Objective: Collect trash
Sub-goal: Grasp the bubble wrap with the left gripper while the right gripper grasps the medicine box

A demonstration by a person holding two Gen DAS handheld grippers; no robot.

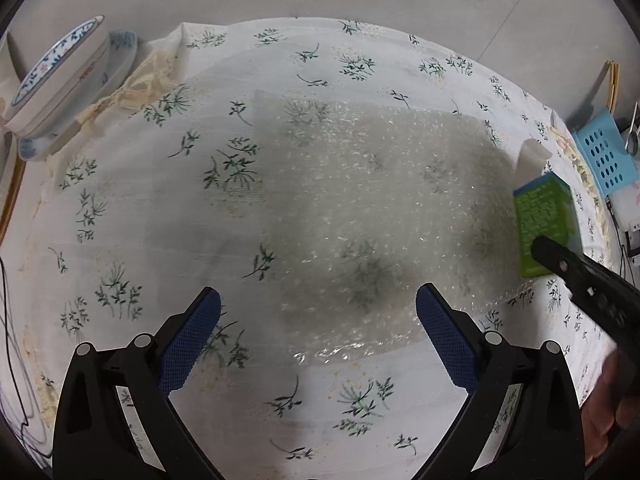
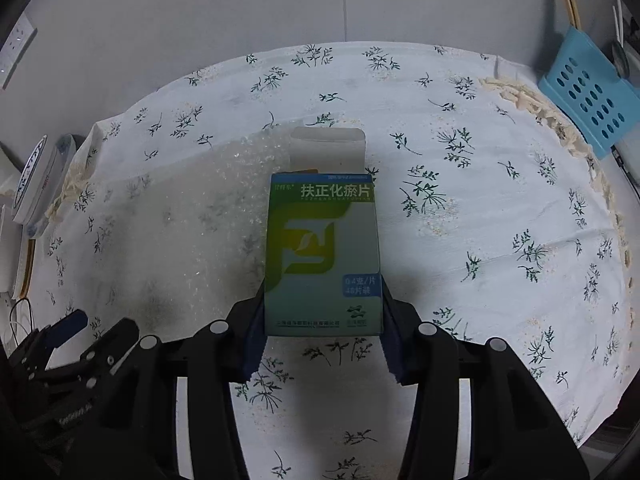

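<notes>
A green and white medicine box (image 2: 322, 252) with its top flap open lies on the flowered tablecloth (image 2: 480, 220). My right gripper (image 2: 323, 294) is shut on it, with a blue pad pressed against each long side near the box's near end. In the left wrist view the same box (image 1: 544, 220) sits at the right, under one black finger of the right gripper (image 1: 576, 276). A clear bubble-wrap sheet (image 1: 360, 200) lies flat in the middle of the cloth. My left gripper (image 1: 318, 320) hangs open above its near edge with nothing between the pads.
Stacked blue-patterned bowls (image 1: 60, 76) stand at the far left of the table. A light blue perforated basket (image 2: 588, 92) is at the far right edge. A grey wall runs behind the table, with a socket (image 2: 16, 48) on it. Thin cables (image 1: 12, 360) hang at the left.
</notes>
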